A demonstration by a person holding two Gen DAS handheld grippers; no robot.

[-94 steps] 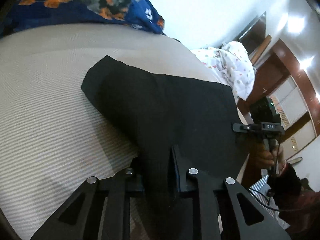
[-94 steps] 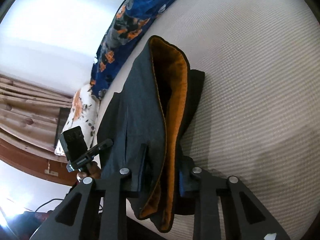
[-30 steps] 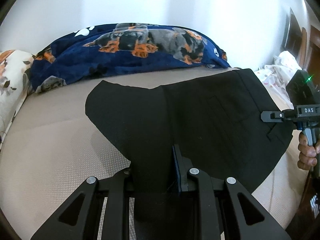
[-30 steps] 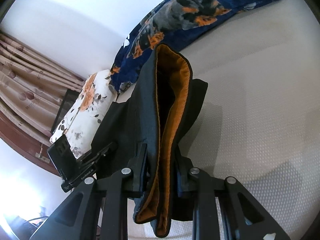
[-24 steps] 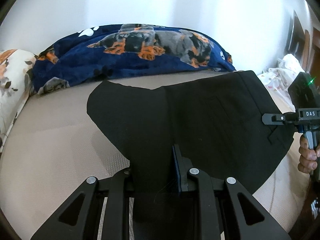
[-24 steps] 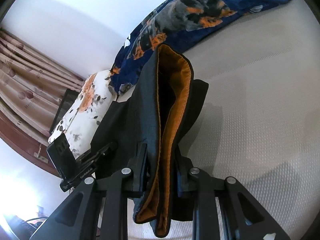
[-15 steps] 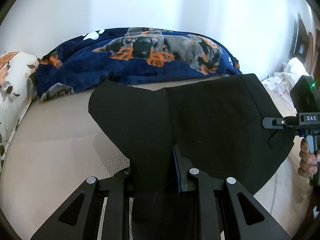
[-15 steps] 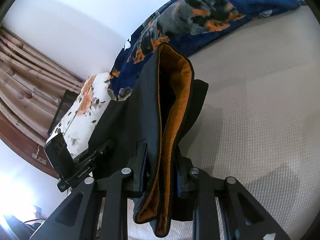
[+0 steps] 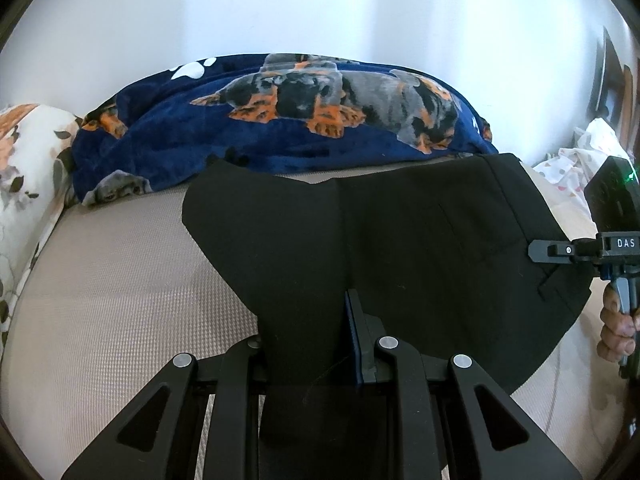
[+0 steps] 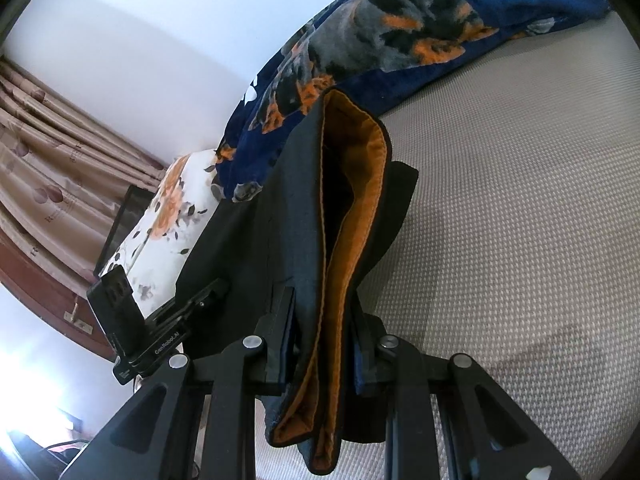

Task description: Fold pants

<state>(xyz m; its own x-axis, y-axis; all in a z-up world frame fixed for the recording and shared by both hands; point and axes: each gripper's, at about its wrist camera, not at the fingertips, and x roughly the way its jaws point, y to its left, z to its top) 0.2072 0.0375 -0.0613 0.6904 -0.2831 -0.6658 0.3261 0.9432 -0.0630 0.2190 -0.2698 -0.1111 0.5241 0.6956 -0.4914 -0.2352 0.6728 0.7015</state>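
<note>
Black woven cloth is filling both views: the pants (image 9: 400, 248) are hanging stretched between the two grippers above the beige mattress (image 9: 112, 304), their far edge reaching toward the navy dog-print blanket (image 9: 280, 120).

The left gripper (image 9: 312, 344) is clamping a gathered section of the cloth, its jaws closed down to the thickness of the fabric. The right gripper (image 10: 320, 344) is likewise pinching the waistband, where the orange waistband lining (image 10: 352, 240) is showing as an open loop; its jaws are narrowed onto several layers.

Procedure for the step in hand, as judged from these views:
- Keep both clamps level and the cloth taut between them, so that no slack is forming in the panel.
- Lower the garment onto the mattress evenly, far edge first.
- Avoid dragging the cloth into the blanket or the floral pillow (image 10: 168, 216).
- Release only once the layers are lying aligned; the thick waistband bundle is likely to slip if the clamp is eased early.

Legible markings: "DAS" on the right unit in the left wrist view; "GenRobot.AI" on the left unit in the right wrist view.
</note>
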